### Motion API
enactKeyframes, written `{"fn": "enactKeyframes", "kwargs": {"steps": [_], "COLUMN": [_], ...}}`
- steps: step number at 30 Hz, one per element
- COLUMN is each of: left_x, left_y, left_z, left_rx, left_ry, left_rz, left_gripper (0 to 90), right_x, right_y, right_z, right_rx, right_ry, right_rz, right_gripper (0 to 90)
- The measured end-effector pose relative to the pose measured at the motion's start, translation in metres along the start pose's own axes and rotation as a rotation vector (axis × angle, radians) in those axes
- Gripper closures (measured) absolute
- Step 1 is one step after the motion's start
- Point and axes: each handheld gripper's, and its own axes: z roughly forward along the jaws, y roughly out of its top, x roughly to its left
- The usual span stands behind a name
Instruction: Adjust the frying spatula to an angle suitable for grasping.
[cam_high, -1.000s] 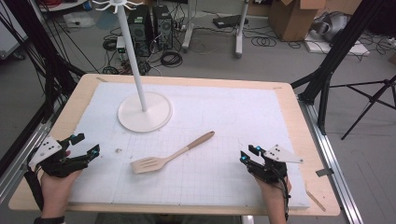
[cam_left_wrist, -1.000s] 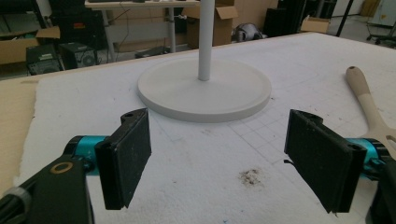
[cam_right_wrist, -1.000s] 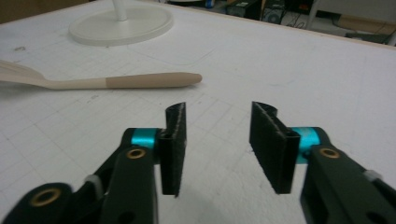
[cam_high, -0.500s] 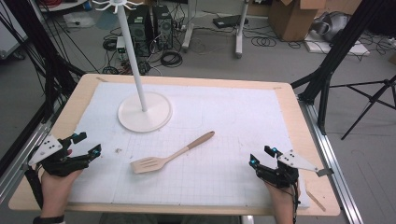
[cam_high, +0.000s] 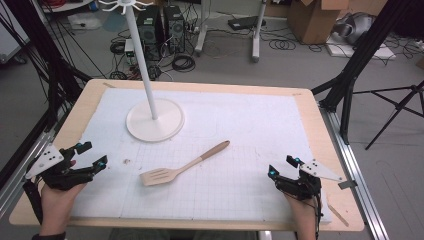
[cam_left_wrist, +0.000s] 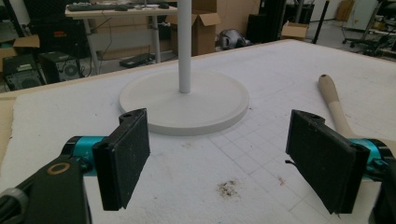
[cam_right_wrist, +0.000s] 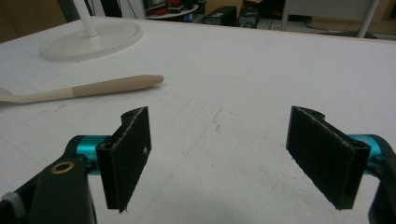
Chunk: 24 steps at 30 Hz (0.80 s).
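A wooden slotted spatula (cam_high: 181, 164) lies flat mid-table, blade toward the front left, handle (cam_right_wrist: 100, 87) pointing back right. A white stand (cam_high: 154, 120) with a round base and tall pole rises at the back left; its hooked top (cam_high: 125, 5) reaches the frame's upper edge. My left gripper (cam_high: 91, 154) rests open at the front left, jaws wide apart, with the stand's base (cam_left_wrist: 184, 101) ahead of it and the spatula handle (cam_left_wrist: 332, 105) off to its right. At the front right my right gripper (cam_high: 283, 166) is open too, nothing between its pads.
A white gridded mat (cam_high: 240, 130) covers most of the wooden table (cam_high: 330, 150). A small dark smudge (cam_left_wrist: 227, 187) marks the mat near the left gripper. Beyond the table are floor cables, computer towers (cam_high: 160, 25), cardboard boxes and black tripod legs (cam_high: 360, 65).
My right gripper has drawn back toward the table's front right corner. The left gripper and the spatula have stayed put.
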Motion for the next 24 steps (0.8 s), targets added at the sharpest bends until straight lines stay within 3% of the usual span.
{"fn": "enactKeyframes", "kwargs": {"steps": [3, 24], "left_x": [-0.0015, -0.0057], "left_y": [0.0007, 0.0053], "left_z": [0.0004, 0.0019], "left_rx": [0.001, -0.012], "left_ry": [-0.002, -0.036], "left_rz": [0.005, 0.001], "left_gripper": [22.0, 19.4], "right_x": [0.0001, -0.0013], "right_y": [0.0003, 0.0014], "right_z": [-0.0008, 0.0003], "right_rx": [0.012, 0.026], "right_ry": [-0.018, -0.004], "right_rz": [0.005, 0.009], "right_gripper": [20.8, 19.7]}}
